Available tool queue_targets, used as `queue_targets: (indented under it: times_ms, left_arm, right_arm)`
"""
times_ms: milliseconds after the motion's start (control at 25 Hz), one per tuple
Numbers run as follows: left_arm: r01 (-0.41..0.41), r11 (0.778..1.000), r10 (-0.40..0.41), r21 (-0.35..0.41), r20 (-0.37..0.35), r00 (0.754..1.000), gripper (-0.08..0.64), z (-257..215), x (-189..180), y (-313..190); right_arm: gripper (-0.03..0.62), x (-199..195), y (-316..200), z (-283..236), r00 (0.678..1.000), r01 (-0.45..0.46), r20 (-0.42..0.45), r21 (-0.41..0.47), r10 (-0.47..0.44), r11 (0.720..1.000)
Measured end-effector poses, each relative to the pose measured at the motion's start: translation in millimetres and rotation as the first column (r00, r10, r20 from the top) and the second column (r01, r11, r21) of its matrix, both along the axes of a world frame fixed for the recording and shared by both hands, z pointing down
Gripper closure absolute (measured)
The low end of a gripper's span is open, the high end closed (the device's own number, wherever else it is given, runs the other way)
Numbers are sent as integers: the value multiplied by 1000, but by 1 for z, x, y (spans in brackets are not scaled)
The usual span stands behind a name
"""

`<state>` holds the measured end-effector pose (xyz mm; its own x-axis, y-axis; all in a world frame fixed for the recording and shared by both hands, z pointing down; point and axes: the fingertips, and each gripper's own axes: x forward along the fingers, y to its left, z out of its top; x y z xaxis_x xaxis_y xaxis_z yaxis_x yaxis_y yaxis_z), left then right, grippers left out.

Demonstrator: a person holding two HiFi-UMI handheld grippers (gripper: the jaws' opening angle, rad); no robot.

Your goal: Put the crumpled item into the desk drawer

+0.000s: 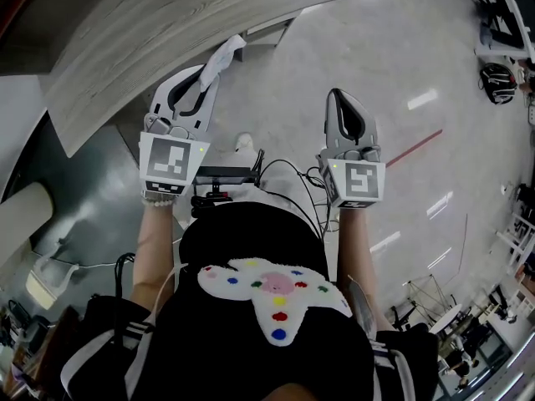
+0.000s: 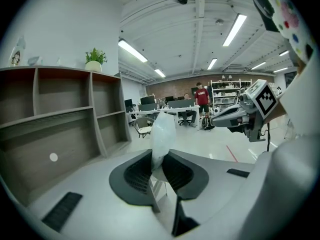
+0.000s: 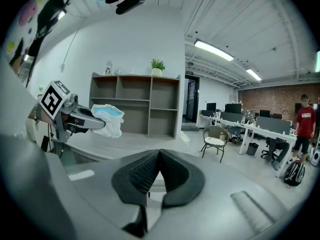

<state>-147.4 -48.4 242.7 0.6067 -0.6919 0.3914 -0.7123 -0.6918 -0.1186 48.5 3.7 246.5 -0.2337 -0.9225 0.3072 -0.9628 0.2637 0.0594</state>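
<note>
Held aloft: the left gripper (image 1: pixel 203 80), upper left of centre in the head view, has its fingers (image 2: pixel 137 176) clamped on the lower edge of the crumpled item (image 1: pixel 224 55). The item is a white wad with a pale blue patch, standing up above the fingertips in the air beside the edge of the wood-grain surface (image 1: pixel 167 23) in the upper left corner. The right gripper (image 1: pixel 338 98), right of centre, carries nothing, its fingers (image 3: pixel 142 176) pressed together on empty air. The item looks feather-light, soft and thin, like tissue or film, and should crush rather than break. A pinch on a bunched fold, as here, seems the safest hold, since a single loose layer might slip or tear free. Being limp, it will likely droop and may cling to the pads on release. The count: one crumpled item, two grippers, and one open shelf unit (image 3: pixel 135 106) with one potted plant (image 3: pixel 157 66) on top. No drawer can be made out in any view.
</note>
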Motion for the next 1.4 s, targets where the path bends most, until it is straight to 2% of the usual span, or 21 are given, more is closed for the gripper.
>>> queue_targets:
  times_ms: [240,800,960,1240,1400]
  left_arm:
    - [12,1000,-12,-13,11,1000,500,9,5,-4]
    - [111,992,-109,-57,32,994,500,38,21,-2]
    - [131,989,-129,-73,35,991,500,55,22,-2]
    - [181,978,-176,-104,55,983,500,93,18,-12]
    - [196,975,-191,-103,55,980,500,119,26,-20]
  right_arm:
    - [583,3,-7,7,999,33,-3,-18,-33,999]
    - [583,21,-30,39,986,164,27,-62,-163,985]
    - [583,20,-37,61,980,200,32,-106,-197,974]
    - [583,10,-68,105,956,289,85,-110,-280,951]
    - [583,12,-89,132,938,327,159,-97,-309,940]
